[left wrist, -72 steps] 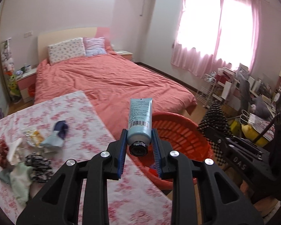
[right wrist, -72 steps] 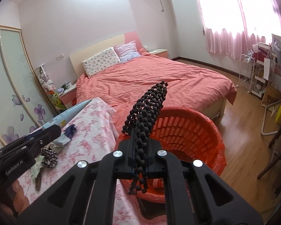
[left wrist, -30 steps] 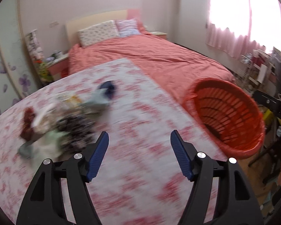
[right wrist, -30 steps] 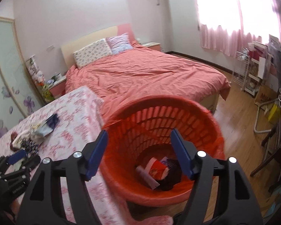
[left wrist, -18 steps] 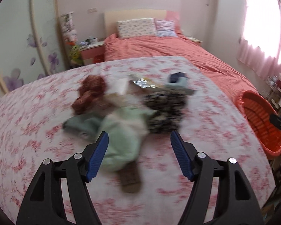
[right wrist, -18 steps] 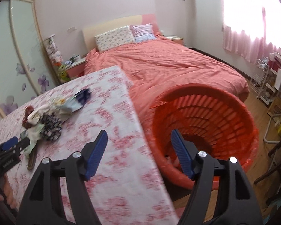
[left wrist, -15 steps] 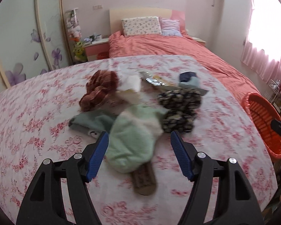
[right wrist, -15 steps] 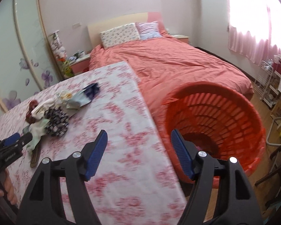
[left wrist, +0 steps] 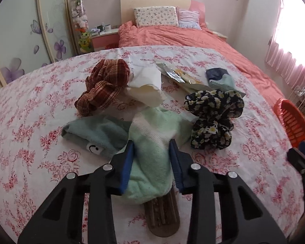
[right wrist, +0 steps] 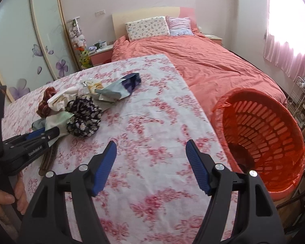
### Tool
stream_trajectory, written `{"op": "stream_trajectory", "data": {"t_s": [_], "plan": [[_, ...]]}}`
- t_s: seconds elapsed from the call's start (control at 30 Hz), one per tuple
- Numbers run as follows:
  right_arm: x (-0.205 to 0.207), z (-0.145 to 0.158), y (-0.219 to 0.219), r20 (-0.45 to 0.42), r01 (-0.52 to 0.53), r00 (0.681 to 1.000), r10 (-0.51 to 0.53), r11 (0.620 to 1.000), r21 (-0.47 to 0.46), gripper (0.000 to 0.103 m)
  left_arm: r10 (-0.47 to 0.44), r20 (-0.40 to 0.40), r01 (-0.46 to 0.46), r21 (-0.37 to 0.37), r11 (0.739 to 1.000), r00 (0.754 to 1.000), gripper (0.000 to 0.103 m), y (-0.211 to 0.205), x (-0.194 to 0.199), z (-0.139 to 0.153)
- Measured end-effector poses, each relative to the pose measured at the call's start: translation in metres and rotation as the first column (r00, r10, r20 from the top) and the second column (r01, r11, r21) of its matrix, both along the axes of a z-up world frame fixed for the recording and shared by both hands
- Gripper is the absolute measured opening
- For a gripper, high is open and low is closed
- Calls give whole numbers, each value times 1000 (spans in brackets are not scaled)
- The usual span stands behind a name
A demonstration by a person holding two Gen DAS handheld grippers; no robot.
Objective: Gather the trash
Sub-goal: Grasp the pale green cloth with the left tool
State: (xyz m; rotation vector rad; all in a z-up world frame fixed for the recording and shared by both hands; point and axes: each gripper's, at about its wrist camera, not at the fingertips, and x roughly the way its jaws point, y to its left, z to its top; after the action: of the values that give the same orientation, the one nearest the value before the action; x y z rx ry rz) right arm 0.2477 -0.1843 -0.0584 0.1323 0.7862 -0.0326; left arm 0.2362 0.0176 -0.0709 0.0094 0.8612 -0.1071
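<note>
Closing in since half a second ago: left gripper (left wrist: 151, 158) down over the heap on the flowered tablecloth (left wrist: 26, 142), jaws just drawn in around the pale green sock (left wrist: 152, 142), blue pads against both its sides, clamped on it. Brown ridged piece (left wrist: 164, 215) poking out from under the sock's near end. Teal cloth with a smiley patch (left wrist: 95, 134) just left of the sock, touching it; dark flowered scrunchie (left wrist: 213, 120) just right. Further back, checked brown cloth (left wrist: 103, 85), crumpled white paper (left wrist: 146, 85), foil wrapper (left wrist: 179, 77), blue-and-navy pouch (left wrist: 219, 77). Over on the other side, right gripper (right wrist: 150, 152) swung away from the red basket (right wrist: 260, 130) toward bare tablecloth, jaws wide apart, nothing between them. Basket at the table's right edge, beside the coral bed (right wrist: 203, 61), well apart from the heap.
</note>
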Motion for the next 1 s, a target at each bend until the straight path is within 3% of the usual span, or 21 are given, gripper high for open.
{"op": "stream_trajectory", "data": {"t_s": [0.23,0.47,0.8,0.9,1.0], "plan": [[9,-5,22,-14,-44,999,44,999,-7,69,-11,35,13,-60,998,999,35,26,-18,16],[14,-8,43,-28,-80,996,80,997,-20,69,-2,-9,1,-44,999,1000,35,23,1,3],[19,-9,47,-37,-83,996,81,996,-28,69,-17,10,17,-73,997,1000,35,29,1,11],[20,-10,51,-40,-91,995,90,995,-28,69,-17,9,18,-73,997,1000,24,29,4,11],[21,-11,55,-43,-99,994,97,994,-41,69,-15,11,16,-83,996,1000,24,31,5,12]]}}
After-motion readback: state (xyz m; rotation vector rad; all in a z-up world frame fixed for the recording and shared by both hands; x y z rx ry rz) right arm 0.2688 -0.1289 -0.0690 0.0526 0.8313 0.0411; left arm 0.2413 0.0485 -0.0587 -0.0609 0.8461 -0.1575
